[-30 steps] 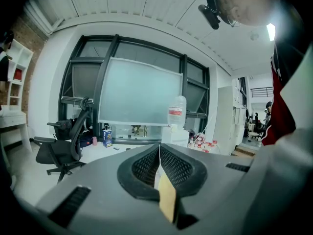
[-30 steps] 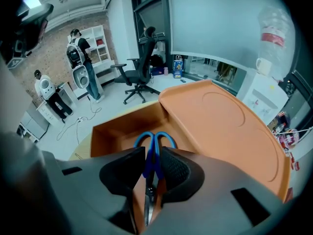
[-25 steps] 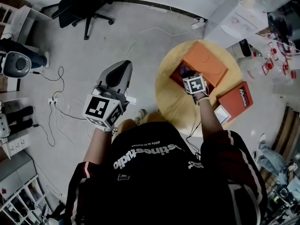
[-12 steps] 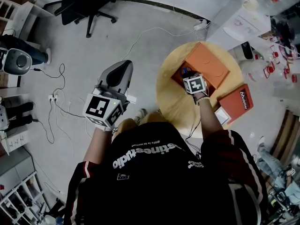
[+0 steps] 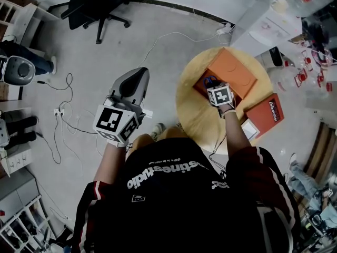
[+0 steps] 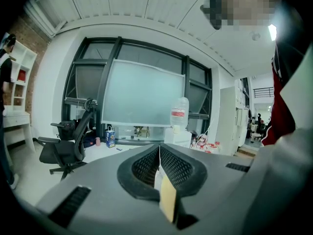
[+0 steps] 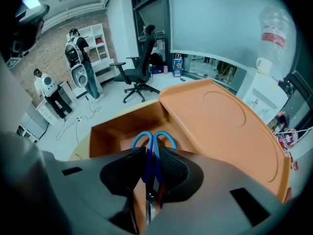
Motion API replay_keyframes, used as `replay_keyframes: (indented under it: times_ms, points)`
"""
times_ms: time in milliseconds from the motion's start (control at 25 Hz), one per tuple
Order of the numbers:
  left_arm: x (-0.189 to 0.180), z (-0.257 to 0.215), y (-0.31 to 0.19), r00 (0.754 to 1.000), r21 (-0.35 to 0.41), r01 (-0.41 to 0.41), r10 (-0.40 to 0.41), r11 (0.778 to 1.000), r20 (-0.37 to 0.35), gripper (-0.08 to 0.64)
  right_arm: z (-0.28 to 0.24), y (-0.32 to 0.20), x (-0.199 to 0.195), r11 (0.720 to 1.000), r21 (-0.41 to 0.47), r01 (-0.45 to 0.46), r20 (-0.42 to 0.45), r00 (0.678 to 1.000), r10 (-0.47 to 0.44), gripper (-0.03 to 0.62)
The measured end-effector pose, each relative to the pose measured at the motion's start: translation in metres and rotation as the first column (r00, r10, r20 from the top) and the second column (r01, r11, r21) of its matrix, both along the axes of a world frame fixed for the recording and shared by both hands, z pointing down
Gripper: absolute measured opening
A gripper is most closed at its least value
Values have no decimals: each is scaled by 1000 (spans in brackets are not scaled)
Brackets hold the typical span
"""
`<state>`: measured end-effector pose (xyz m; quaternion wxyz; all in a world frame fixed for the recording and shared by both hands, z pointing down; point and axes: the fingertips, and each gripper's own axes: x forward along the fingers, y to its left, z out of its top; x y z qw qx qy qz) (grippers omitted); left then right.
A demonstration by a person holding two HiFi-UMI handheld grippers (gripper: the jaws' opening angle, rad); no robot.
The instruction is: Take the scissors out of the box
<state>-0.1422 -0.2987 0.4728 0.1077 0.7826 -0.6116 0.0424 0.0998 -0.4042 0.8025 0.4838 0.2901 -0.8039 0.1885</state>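
Blue-handled scissors [image 7: 153, 142] lie inside the open orange box [image 7: 115, 132], their loops pointing away from me. My right gripper [image 7: 150, 166] points steeply down into the box; its jaws have just been closing, and the pads now press on the scissors' blue handle shanks. In the head view the box [image 5: 234, 70] sits on a round wooden table [image 5: 192, 112]. The right gripper [image 5: 213, 86] is over the box's near corner, with the blue scissors [image 5: 209, 80] just showing. My left gripper [image 5: 135, 79] hangs over the floor to the left, shut and empty [image 6: 159, 153].
The box's orange flap [image 7: 220, 116] stands open to the right. A red-orange flat pack [image 5: 266, 114] and a small white item [image 5: 248, 129] lie on the table's right side. A black office chair [image 5: 97, 4] and cables [image 5: 63, 115] are on the floor.
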Motion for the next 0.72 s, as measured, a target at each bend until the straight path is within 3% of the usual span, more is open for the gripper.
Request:
replay_keyframes:
  times_ms: [720]
  points:
    - [3,-12,4,996,51,-80,81,996,-28,21,-56,2,12,990,113,-87,56,995,81,117]
